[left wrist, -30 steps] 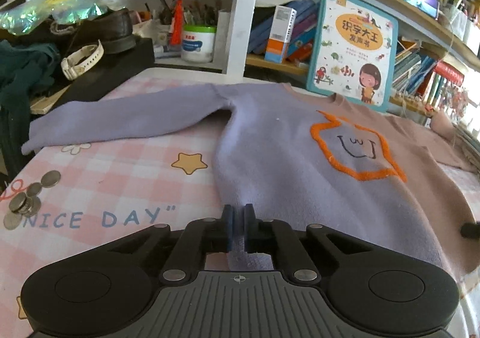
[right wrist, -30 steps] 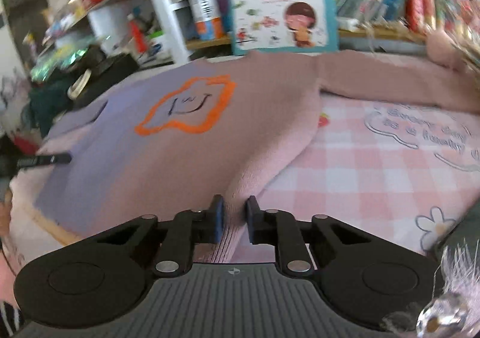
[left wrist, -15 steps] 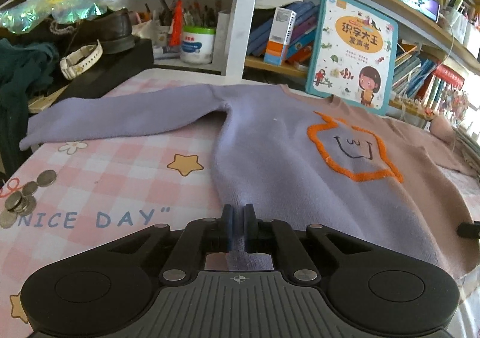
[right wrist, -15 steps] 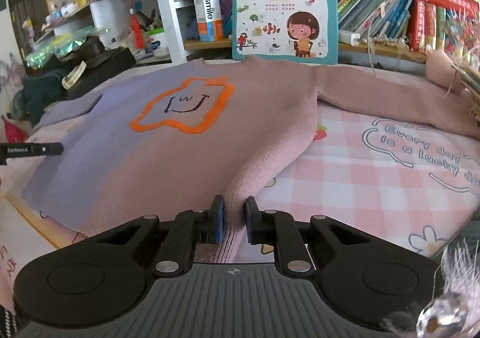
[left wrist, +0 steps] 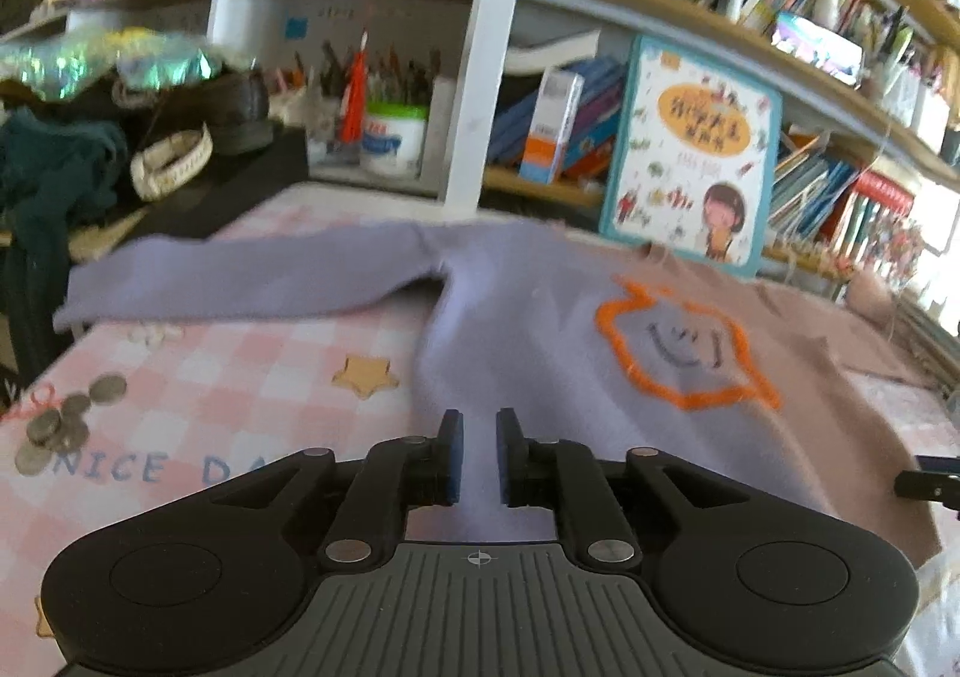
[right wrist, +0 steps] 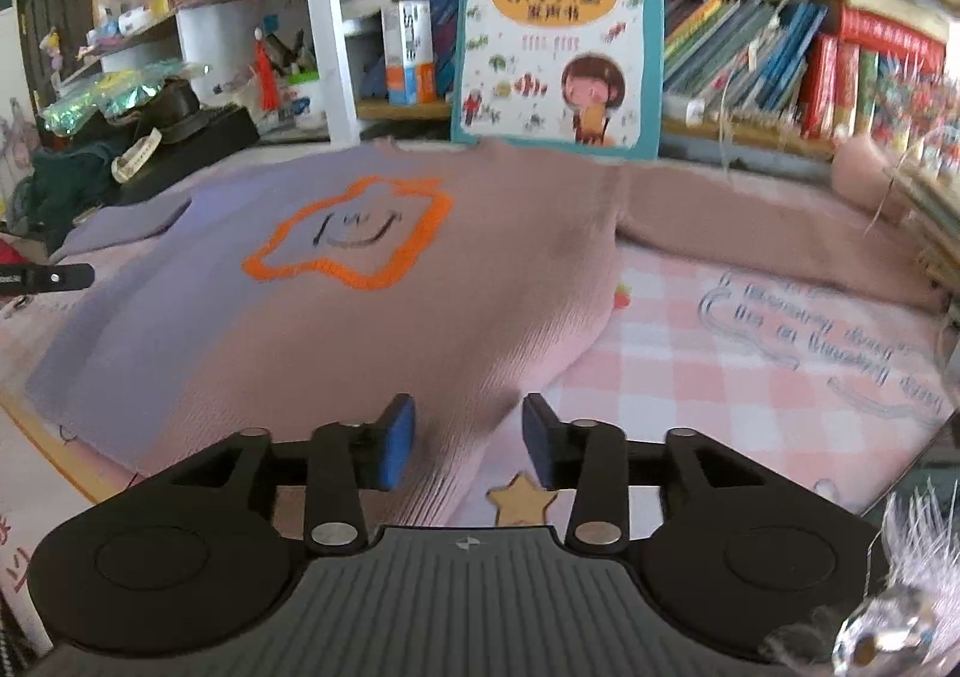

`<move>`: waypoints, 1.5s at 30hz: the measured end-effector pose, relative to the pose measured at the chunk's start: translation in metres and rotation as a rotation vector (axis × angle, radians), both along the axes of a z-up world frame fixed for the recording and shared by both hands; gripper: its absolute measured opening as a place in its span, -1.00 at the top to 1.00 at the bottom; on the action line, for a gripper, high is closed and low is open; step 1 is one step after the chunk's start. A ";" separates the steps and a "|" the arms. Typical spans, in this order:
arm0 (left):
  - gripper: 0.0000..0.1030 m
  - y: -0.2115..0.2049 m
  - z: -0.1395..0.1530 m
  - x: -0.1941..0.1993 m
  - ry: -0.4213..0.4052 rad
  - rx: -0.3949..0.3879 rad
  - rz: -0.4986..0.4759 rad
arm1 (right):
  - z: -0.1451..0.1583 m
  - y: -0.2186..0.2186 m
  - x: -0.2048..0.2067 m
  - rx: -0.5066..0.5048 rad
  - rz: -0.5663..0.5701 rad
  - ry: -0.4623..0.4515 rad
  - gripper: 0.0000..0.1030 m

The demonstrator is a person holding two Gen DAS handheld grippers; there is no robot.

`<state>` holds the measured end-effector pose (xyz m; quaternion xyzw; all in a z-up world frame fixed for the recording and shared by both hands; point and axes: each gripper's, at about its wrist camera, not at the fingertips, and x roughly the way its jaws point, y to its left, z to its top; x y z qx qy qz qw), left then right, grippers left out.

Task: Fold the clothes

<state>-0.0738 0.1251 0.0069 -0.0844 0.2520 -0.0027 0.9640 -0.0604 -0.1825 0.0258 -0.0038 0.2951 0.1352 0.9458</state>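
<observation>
A sweater (left wrist: pixel 540 317), purple on one side and dusty pink on the other, lies flat on the pink checked cloth (left wrist: pixel 210 401). An orange star outline with a smiling face (left wrist: pixel 678 353) is on its chest. My left gripper (left wrist: pixel 479 449) stands open over the purple hem corner, with the fabric lying loose between its fingers. The purple sleeve (left wrist: pixel 240 281) stretches out to the left. In the right wrist view, my right gripper (right wrist: pixel 468 446) is wide open above the pink hem corner of the sweater (right wrist: pixel 360 329). The pink sleeve (right wrist: pixel 750 221) runs off to the right.
A children's picture book (right wrist: pixel 561 41) leans against the bookshelves just behind the sweater's collar. Several coins (left wrist: pixel 54 425) lie at the cloth's left edge. A black box with a shoe and a dark green garment (left wrist: pixel 54 167) crowds the far left.
Both grippers were shut on the sweater's hem corners and have let go. The right one has opened wide, the left one only a little. The hem now lies on the cloth.
</observation>
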 end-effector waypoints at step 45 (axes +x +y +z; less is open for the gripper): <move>-0.88 -0.061 0.013 -0.003 -0.077 0.236 -0.022 | -0.008 0.047 0.037 -0.166 0.130 -0.087 -0.64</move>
